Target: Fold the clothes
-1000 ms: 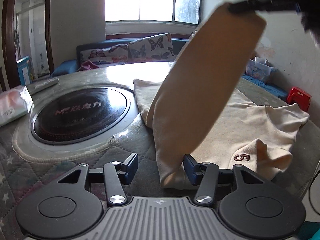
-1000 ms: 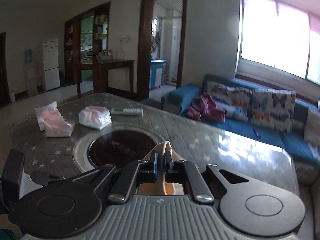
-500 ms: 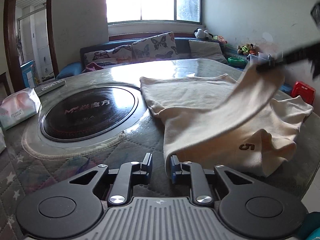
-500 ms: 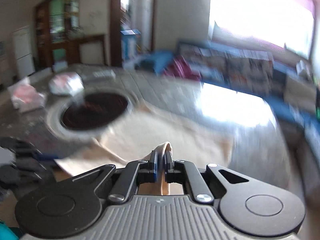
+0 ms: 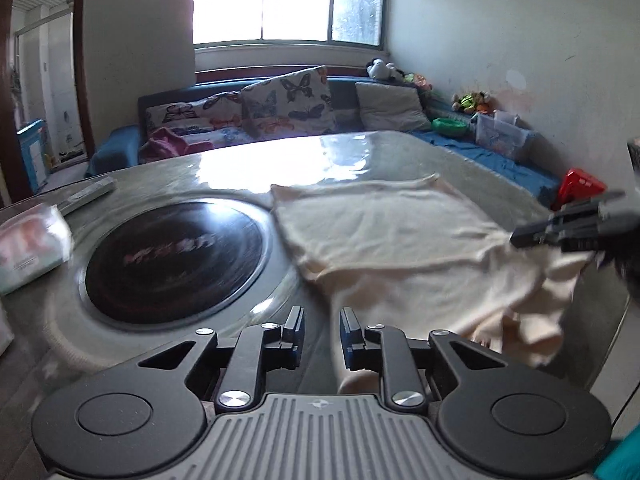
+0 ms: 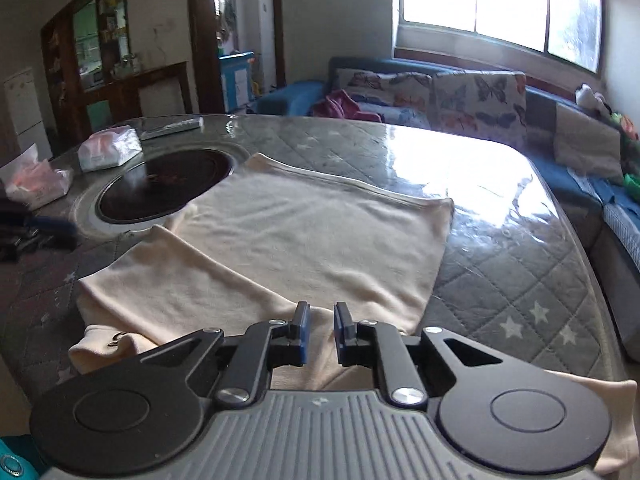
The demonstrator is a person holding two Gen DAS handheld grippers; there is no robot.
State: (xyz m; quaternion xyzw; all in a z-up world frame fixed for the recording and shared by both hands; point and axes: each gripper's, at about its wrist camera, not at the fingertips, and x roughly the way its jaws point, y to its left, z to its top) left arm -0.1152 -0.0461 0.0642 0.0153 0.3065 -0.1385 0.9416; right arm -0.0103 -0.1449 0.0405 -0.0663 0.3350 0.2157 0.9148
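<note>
- On the table [image 6: 500, 240], at 3 o'clock from the hob [image 5: 172, 264], lies the shirt [image 6: 304, 236].
- Left gripper [image 5: 320, 334]: slightly apart, holding nothing.
- Right gripper [image 6: 319, 330]: just parting, cloth released beneath.

The left gripper [image 5: 320, 334] points down at a slant over the near edge of the cream garment [image 5: 380, 236], its jaws parted by a narrow gap with nothing between the pads. The right gripper [image 6: 319, 332] tilts down over the garment's near side; its jaws have just been opening and stand slightly apart, the pads clear of the cloth beneath. In the left wrist view its fingertips [image 5: 532, 236] sit low at the garment's right edge.
</note>
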